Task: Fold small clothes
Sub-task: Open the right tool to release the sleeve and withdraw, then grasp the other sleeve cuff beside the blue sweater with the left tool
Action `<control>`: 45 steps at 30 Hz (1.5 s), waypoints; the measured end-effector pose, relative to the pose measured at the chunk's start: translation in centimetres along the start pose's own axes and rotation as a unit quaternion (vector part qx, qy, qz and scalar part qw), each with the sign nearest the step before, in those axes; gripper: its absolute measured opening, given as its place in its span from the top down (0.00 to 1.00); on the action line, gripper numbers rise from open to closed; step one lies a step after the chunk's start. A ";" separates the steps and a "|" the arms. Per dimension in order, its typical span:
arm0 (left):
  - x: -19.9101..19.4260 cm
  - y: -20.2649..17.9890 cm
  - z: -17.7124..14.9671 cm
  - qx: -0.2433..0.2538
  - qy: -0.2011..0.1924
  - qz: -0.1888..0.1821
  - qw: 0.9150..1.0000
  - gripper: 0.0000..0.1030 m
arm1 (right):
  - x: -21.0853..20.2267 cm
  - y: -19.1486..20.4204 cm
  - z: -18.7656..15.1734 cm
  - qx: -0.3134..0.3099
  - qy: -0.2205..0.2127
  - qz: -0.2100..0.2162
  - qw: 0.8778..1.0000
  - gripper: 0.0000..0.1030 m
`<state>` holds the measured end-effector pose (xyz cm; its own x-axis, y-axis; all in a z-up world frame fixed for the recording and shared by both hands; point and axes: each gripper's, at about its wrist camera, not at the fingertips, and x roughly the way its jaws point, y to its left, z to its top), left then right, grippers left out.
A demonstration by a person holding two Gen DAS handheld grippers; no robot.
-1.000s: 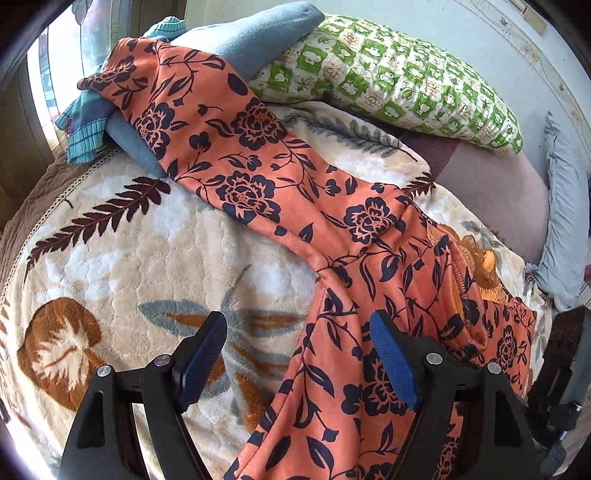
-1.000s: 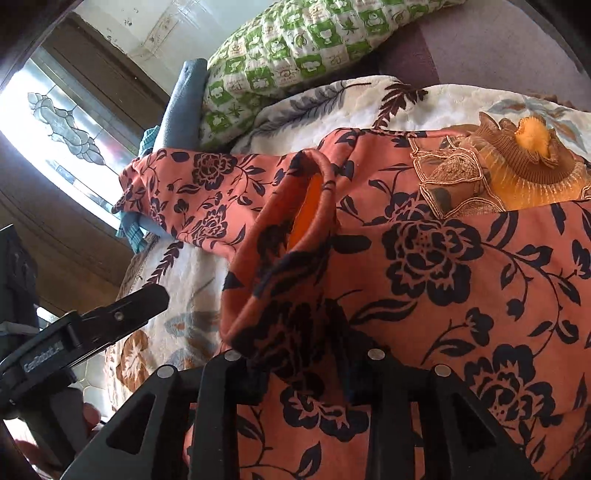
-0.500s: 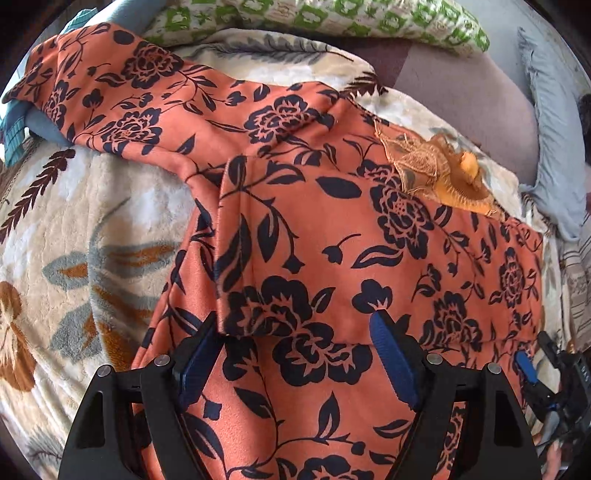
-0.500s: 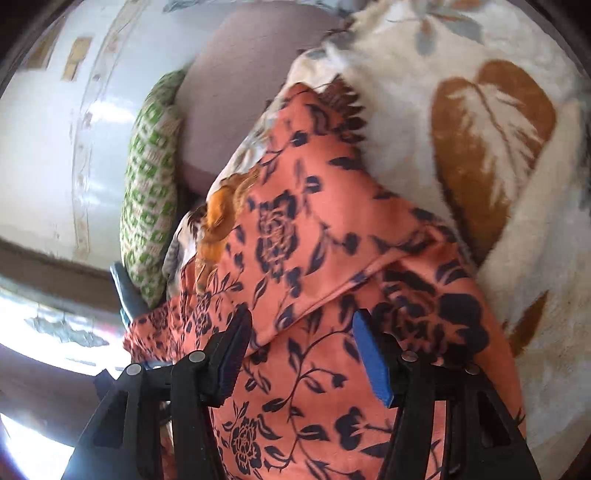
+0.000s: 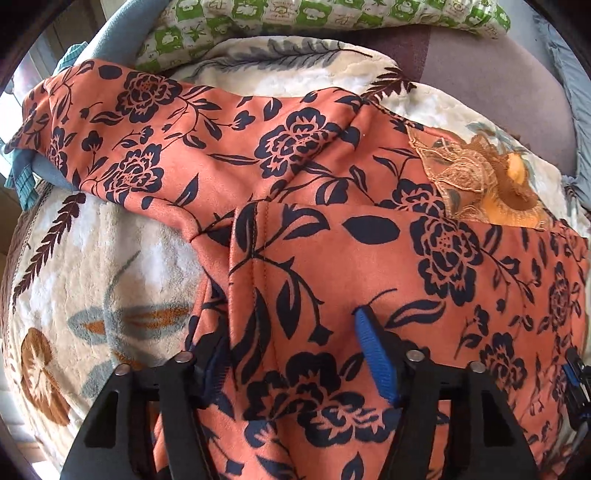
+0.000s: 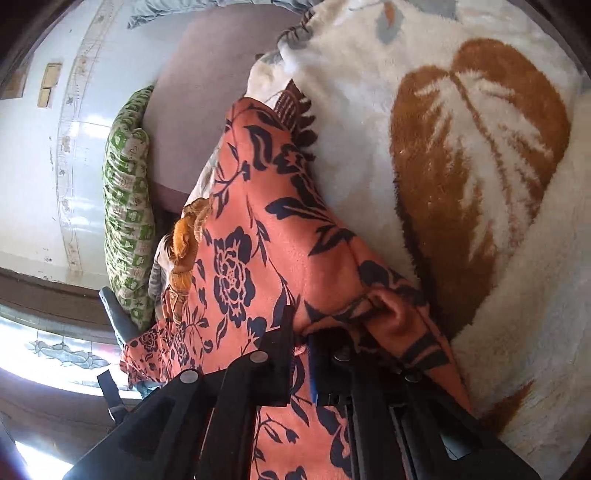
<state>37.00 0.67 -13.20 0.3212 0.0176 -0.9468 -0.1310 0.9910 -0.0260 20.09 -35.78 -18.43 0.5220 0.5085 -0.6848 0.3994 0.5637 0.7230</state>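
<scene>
A cream blanket (image 5: pixel 122 254) with brown leaf prints covers the bed, and the orange floral garment (image 5: pixel 332 236) is spread across it. A green checked pillow (image 5: pixel 332 18) is seen along the top of the left wrist frame. A white wall (image 6: pixel 33 166) and a patterned window (image 6: pixel 55 350) are shown only at the left of the right wrist frame.

The left gripper (image 5: pixel 291 354) has just been closing; a raised fold of the garment is bracketed between its jaws, but pad contact cannot be confirmed. The right gripper (image 6: pixel 301 350) has also just been closing and is clenched on the garment's edge at lower centre.
</scene>
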 end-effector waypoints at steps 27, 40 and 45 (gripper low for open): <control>-8.5 10.1 -15.2 0.060 0.063 -0.083 0.993 0.69 | -12.1 -0.4 -10.6 -0.257 0.054 -0.142 0.954 0.95; -13.1 14.9 -14.9 0.038 0.011 -0.089 0.995 0.61 | -12.3 4.3 -9.8 -0.324 0.023 -0.221 0.920 0.73; -14.4 21.7 -9.2 -0.039 -0.022 -0.100 0.994 0.48 | -8.7 12.4 -10.7 -0.386 0.015 -0.186 0.904 0.65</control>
<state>20.94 20.66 -3.05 0.3879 -0.1720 -0.9055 -0.1314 0.9621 -0.2391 12.45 -26.18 -4.47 0.4350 0.2009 -0.8777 -0.1068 0.9794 0.1713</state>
